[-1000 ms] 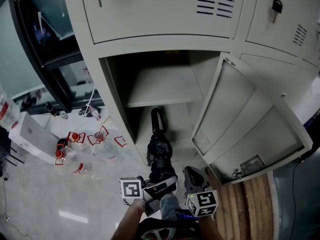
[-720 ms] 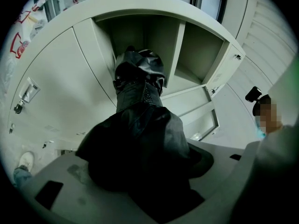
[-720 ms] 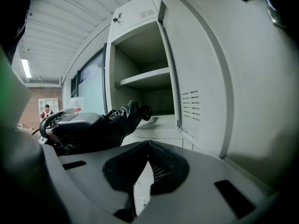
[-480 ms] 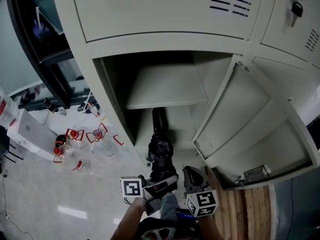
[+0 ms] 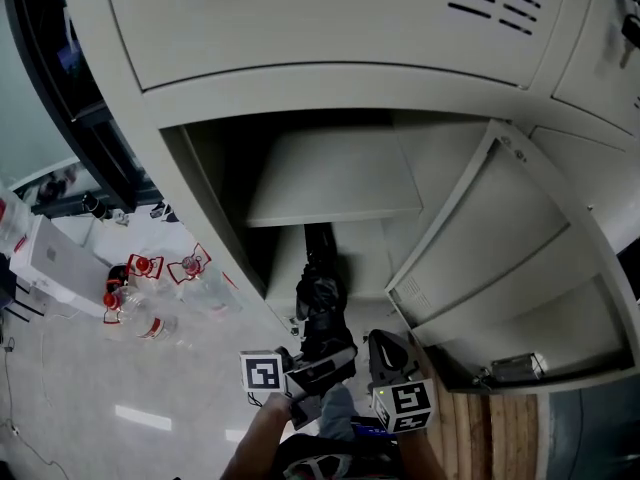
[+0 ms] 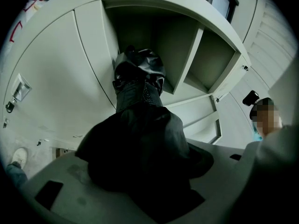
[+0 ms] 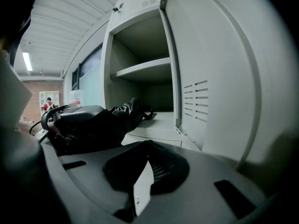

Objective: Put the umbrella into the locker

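A folded black umbrella [image 5: 320, 303] lies lengthwise with its far end and strap loop inside the lower compartment of the open grey locker [image 5: 330, 183], under the shelf. My left gripper [image 5: 318, 363] is shut on the near end of the umbrella [image 6: 140, 125], whose dark fabric fills the jaws of the left gripper [image 6: 140, 176]. My right gripper [image 5: 385, 353] sits just right of it, apart from the umbrella [image 7: 93, 120]. The right gripper [image 7: 147, 162] has its pads together, with nothing but a small white tab at them.
The locker door [image 5: 500, 258] hangs open to the right, close beside my right gripper; it shows as the door [image 7: 215, 78]. Several red-capped bottles [image 5: 150, 298] and a white box [image 5: 50, 263] lie on the floor at left. Wooden slats [image 5: 490, 438] are at lower right.
The locker has grown larger and nearer in the head view. The umbrella's far end now lies deeper under the shelf. Both grippers keep their grip and spacing.
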